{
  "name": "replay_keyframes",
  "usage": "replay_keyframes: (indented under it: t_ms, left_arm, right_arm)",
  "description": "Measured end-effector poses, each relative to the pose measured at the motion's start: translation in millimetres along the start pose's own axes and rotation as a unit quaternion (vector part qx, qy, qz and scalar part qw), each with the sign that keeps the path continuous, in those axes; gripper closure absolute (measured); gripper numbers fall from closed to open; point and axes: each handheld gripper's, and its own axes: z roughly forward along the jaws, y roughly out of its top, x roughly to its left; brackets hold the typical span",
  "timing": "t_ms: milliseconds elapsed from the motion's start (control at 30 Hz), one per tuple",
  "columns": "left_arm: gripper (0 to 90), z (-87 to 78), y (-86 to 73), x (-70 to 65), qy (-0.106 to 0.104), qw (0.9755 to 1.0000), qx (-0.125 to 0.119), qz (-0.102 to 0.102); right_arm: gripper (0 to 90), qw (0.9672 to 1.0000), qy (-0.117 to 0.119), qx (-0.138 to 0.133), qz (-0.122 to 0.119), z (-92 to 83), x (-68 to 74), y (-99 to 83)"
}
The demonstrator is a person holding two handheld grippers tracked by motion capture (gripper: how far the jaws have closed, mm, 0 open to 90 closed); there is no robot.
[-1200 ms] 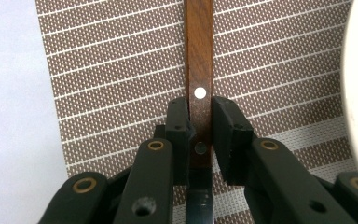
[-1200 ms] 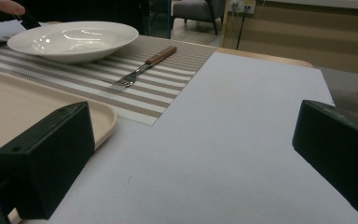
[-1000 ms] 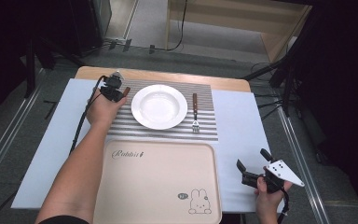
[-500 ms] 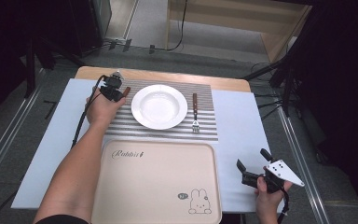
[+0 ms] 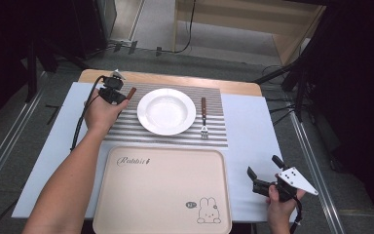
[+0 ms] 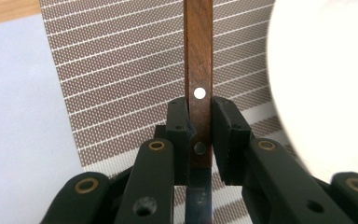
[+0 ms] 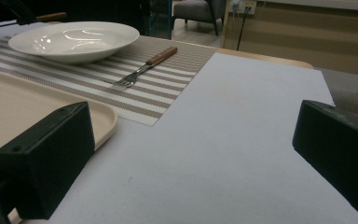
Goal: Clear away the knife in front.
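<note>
Left tongs (image 6: 199,135): clamped on knife (image 6: 198,70), now raised off mat (image 6: 121,70) beside plate (image 5: 166,110); pickup judged done. Right tongs (image 7: 191,158): wide open, empty, idle.

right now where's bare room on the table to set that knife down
Free: the pale blue cloth right of the wood-handled fork, the cloth left of the striped placemat, and the bare beige rabbit tray. Crowded: the mat middle, with the white round plate.
</note>
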Motion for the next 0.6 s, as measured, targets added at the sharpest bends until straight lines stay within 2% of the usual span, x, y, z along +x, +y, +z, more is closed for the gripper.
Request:
replay_keyframes:
  t_ms: [67, 133, 333, 433, 600]
  left_arm:
    - [76.0, -5.3, -1.0, -1.2, -0.012, 0.9999, -0.004, -0.003]
    - [76.0, -9.4, -2.9, -4.2, -0.004, 0.9999, -0.006, 0.009]
    - [75.9, -18.7, -10.9, -8.9, -0.018, 0.9996, -0.012, 0.017]
    - [75.9, -23.0, -15.3, -13.6, -0.007, 0.9994, -0.015, 0.032]
    - [75.9, -30.6, -22.3, -17.2, -0.010, 0.9990, -0.021, 0.039]
  right_arm:
    - [0.0, 1.0000, 0.000, 0.001, 0.001, -0.1, 0.1, 0.0]
    - [0.0, 1.0000, 0.000, 0.000, 0.001, -0.1, 0.3, 0.0]
    - [0.0, 1.0000, 0.001, -0.001, 0.000, -0.3, 0.0, 0.0]
    - [0.0, 1.0000, 0.001, -0.002, -0.001, -0.1, 0.2, 0.0]
    - [0.0, 1.0000, 0.001, -0.001, -0.001, -0.1, 0.2, 0.0]
